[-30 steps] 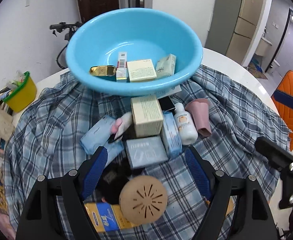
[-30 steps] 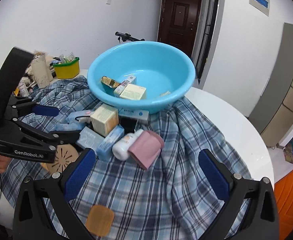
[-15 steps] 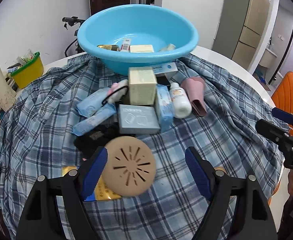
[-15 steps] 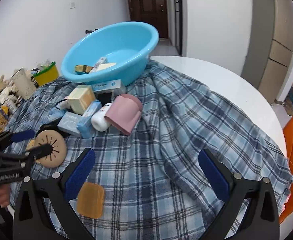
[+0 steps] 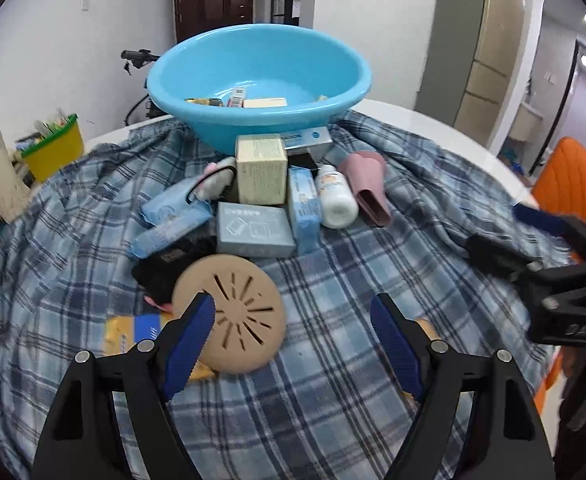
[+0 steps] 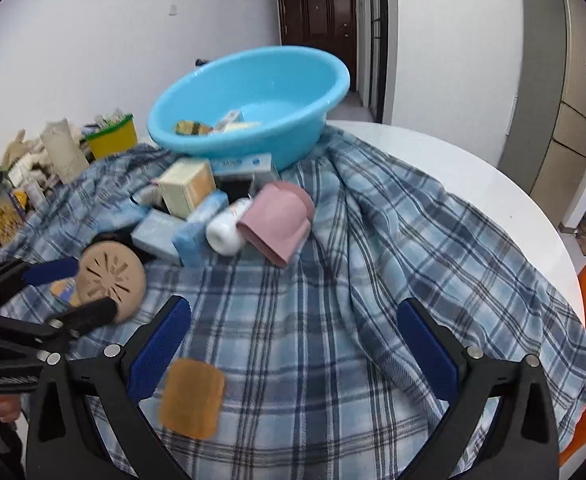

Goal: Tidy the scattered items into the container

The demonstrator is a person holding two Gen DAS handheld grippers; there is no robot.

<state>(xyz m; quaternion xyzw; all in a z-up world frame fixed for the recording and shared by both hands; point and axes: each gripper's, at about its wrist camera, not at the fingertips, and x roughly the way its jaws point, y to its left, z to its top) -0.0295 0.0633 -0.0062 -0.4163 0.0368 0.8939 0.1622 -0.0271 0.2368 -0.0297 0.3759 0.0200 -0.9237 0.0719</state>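
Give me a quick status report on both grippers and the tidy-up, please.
Left gripper open, empty, at the tan slotted disc. Right gripper open, empty, near the orange pad. Blue basin partly filled; pile still outside.

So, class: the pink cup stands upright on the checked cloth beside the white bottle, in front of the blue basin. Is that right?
Not quite. The pink cup lies on its side rather than upright, as the right wrist view shows. It is on the checked cloth, beside the white bottle, in front of the blue basin.
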